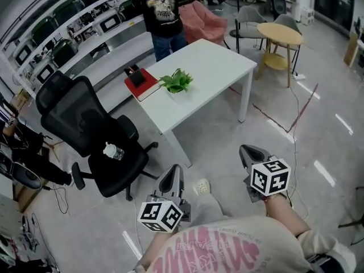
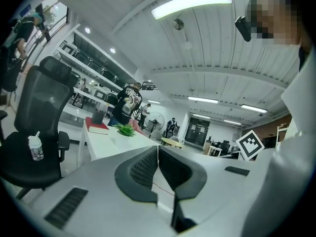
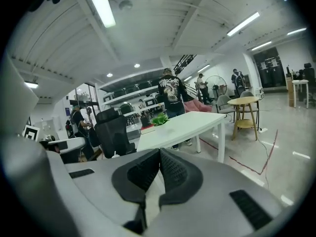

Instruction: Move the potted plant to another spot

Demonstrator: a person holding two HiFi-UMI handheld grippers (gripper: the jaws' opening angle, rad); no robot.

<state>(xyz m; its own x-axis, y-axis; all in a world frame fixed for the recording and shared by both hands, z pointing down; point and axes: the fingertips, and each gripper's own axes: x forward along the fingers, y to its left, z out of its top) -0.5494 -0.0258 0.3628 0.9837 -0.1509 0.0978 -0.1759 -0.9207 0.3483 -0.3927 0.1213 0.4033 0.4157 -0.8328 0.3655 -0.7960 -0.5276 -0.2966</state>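
The potted plant (image 1: 177, 83) stands on the white surface (image 1: 219, 61) near its chair-side edge, just beside the red book (image 1: 147, 86) that lies at the corner and carries a black holder (image 1: 135, 74). Both tools are well apart from it: the left hand-held gripper (image 1: 175, 170) and the right hand-held gripper (image 1: 248, 151) hang low in front of the person, each with its jaws pressed together and nothing between them. The chief risk, as I judge it, is arriving with the jaws closed – they would shove the pot rather than take it, tipping it or pushing it into the book. The pot is pale against a pale top and half hidden by leaves, so a grip may land on foliage alone. The office chair (image 1: 91, 124) with a bottle (image 1: 113, 151) on its seat blocks that side, and a standing person (image 1: 162, 13) is at the far edge – either could be bumped while carrying.
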